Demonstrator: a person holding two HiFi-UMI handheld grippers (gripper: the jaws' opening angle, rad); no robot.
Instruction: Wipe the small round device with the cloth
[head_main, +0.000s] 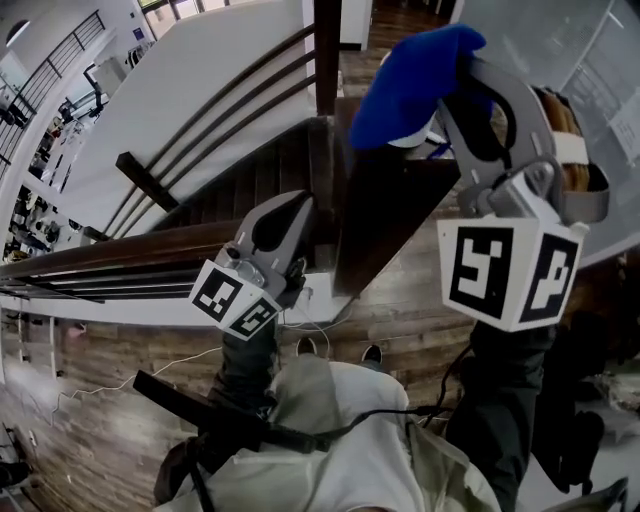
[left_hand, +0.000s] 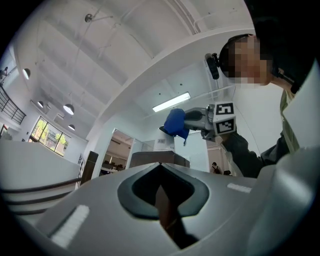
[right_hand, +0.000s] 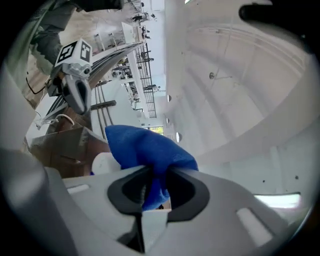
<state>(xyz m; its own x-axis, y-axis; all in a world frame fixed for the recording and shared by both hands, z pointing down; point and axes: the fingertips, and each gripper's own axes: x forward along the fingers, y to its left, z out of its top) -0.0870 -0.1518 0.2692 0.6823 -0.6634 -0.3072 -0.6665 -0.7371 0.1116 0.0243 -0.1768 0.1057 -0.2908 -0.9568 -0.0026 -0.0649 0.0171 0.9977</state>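
Observation:
My right gripper (head_main: 455, 75) is raised at the upper right of the head view, shut on a bunched blue cloth (head_main: 412, 80). The cloth (right_hand: 145, 150) bulges out past the jaws in the right gripper view. Just under and beside it sits the small white round device (right_hand: 102, 162), mostly covered; a white sliver of the device (head_main: 405, 143) shows in the head view. It rests on the flat top of a dark wooden post (head_main: 385, 205). My left gripper (head_main: 290, 210) hangs lower and to the left, shut with nothing in it, apart from the device.
Dark wooden handrails (head_main: 215, 120) run along a white stair wall to the left of the post. A white cable (head_main: 310, 320) trails over the wood floor below. The person's legs and shoes (head_main: 335, 350) are at the bottom. A glass panel (head_main: 600, 60) stands at the right.

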